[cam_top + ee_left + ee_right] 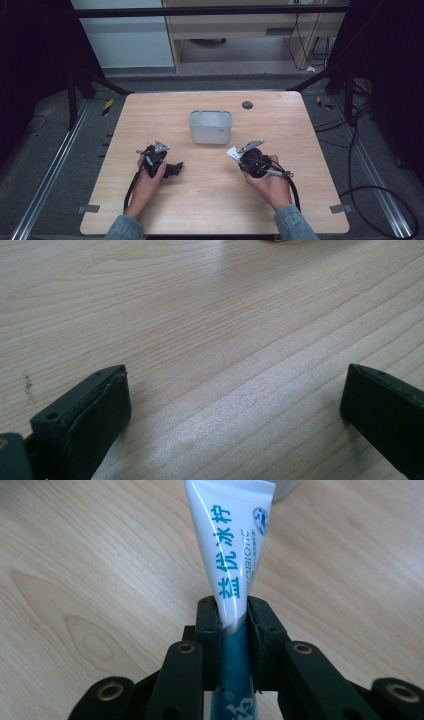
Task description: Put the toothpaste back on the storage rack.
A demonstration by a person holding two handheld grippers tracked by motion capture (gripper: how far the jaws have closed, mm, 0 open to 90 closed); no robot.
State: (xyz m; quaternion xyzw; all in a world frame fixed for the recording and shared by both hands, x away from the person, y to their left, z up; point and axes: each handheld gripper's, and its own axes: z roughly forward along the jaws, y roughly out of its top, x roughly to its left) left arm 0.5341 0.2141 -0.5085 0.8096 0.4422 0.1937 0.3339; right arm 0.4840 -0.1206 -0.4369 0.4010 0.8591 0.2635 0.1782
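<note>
A white and teal toothpaste tube (pixel 231 555) with printed characters sticks up between the two black jaws of my right gripper (pixel 233 617), which is shut on it. In the high view the tube's white end (pixel 233 152) pokes out from the right gripper (pixel 239 156), just right of the table's middle. A grey plastic bin (pixel 210 126) stands behind, at mid-table. My left gripper (pixel 177 167) rests low at the left, and in its own view the left gripper (pixel 235 395) stands open over bare wood, nothing between the jaws.
The light wooden table (pixel 150 115) has a small dark round cap (pixel 247 105) near its far edge. Cables (pixel 380 195) trail over the floor at the right, and black frame bars stand around the table.
</note>
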